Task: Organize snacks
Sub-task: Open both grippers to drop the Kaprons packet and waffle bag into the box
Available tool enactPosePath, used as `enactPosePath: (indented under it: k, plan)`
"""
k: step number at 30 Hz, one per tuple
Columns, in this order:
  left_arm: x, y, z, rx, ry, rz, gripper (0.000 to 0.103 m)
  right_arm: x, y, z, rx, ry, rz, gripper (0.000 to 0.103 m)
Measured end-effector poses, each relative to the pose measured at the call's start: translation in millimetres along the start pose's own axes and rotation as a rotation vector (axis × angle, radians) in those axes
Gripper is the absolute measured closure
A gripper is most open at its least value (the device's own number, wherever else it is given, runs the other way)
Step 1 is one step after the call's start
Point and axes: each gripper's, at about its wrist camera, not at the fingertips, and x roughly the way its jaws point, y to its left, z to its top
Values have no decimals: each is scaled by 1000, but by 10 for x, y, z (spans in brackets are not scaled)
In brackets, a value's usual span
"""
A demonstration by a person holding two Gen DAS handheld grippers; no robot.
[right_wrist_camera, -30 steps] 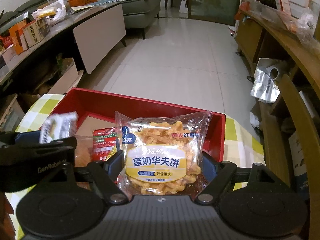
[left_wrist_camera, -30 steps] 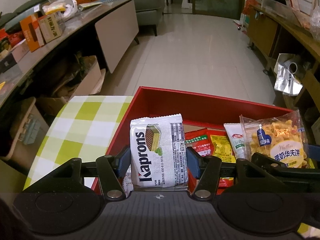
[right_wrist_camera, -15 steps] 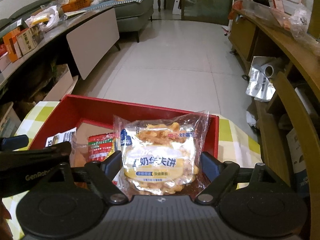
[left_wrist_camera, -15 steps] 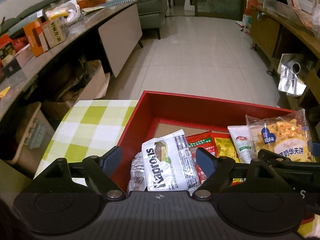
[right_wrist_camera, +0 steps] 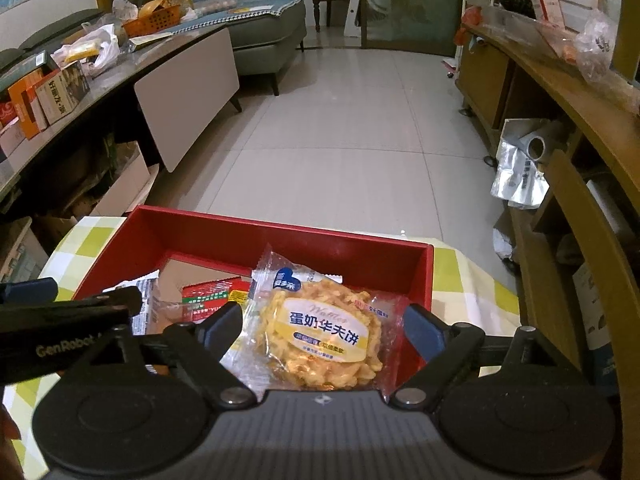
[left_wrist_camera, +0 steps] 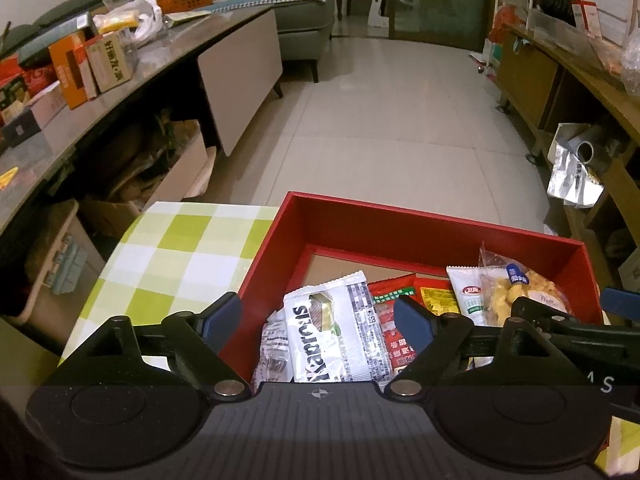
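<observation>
Both packets have dropped into the red box (left_wrist_camera: 400, 224); left tongs (left_wrist_camera: 318, 316) and right tongs (right_wrist_camera: 324, 326) opening wide, gripping nothing. Only the left view shows the wafer pack (left_wrist_camera: 336, 336) whole; the right view, the waffle bag (right_wrist_camera: 324, 332).

A lived-in home, seemingly a living room. A grey sofa (left_wrist_camera: 306, 20) stands at the far end of a pale tiled floor (left_wrist_camera: 380, 128), near a glass door (right_wrist_camera: 408, 4). Along the left runs a long surface (left_wrist_camera: 132, 76) crowded with cardboard boxes (left_wrist_camera: 96, 64), plastic bags and an orange basket (right_wrist_camera: 154, 20). A wooden sideboard (right_wrist_camera: 532, 80) lines the right wall. Up close, a red box (left_wrist_camera: 400, 220) of packaged snacks sits on a green-and-white checked tablecloth (left_wrist_camera: 176, 256).
</observation>
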Motion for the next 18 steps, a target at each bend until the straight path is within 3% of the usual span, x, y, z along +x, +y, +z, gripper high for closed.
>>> enactPosePath:
  k: [10,18]
  plan:
    - [-226,160,-128,25,10,-52,13,-344,88,-198,-58,9,6,6]
    - [-378,238,-569,87,134,-228,13,-738,61,-513,-101,26,8,6]
